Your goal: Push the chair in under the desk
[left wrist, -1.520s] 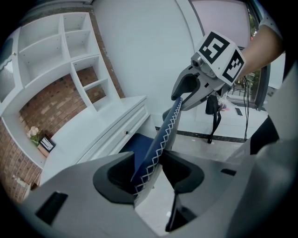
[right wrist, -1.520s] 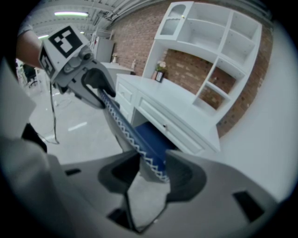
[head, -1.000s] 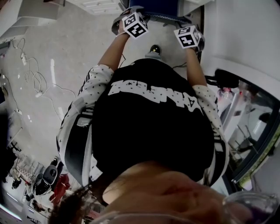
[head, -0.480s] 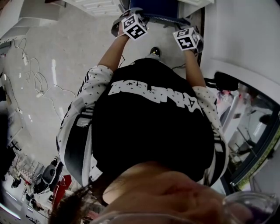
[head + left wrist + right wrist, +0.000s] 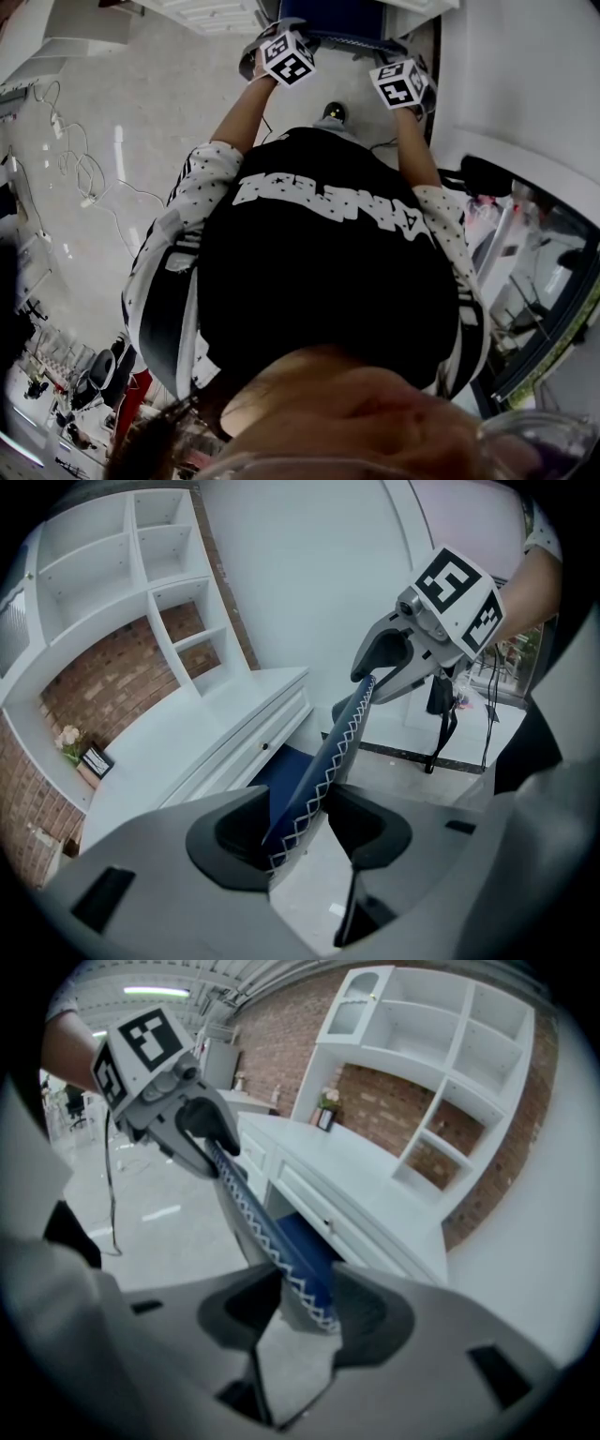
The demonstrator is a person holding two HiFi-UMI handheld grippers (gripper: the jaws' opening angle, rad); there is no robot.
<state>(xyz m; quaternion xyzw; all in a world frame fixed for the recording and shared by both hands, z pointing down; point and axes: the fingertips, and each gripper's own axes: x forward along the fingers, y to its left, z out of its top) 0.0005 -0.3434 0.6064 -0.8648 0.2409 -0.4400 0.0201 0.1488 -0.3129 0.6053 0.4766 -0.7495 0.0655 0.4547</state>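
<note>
Both grippers are on the chair (image 5: 330, 754). The left gripper (image 5: 300, 834) has its jaws closed narrow on the stitched top edge of the blue back. The right gripper (image 5: 305, 1309) is clamped the same way on the same edge, further along (each shows in the other's view, at the far end of the edge).

The edge runs crosswise, left gripper to right gripper, so the long axis lies square to the push. Neither hand looks nearer to the desk; they sit about level in the head view.

The desk (image 5: 239, 726) is white with a drawer front. It lies straight ahead of both sets of jaws, beyond the back. Blue shows below the drawer front in both gripper views — likely the seat, partly under already, though how deep cannot be told. White shelves (image 5: 441, 1063) on a brick wall stand behind the desk.

Judged step: mid-push, grip set, chair not fully in. The next move calls for an even forward shove from both hands — uneven force would probably swing the chair off line. The base can't be made out clearly.
</note>
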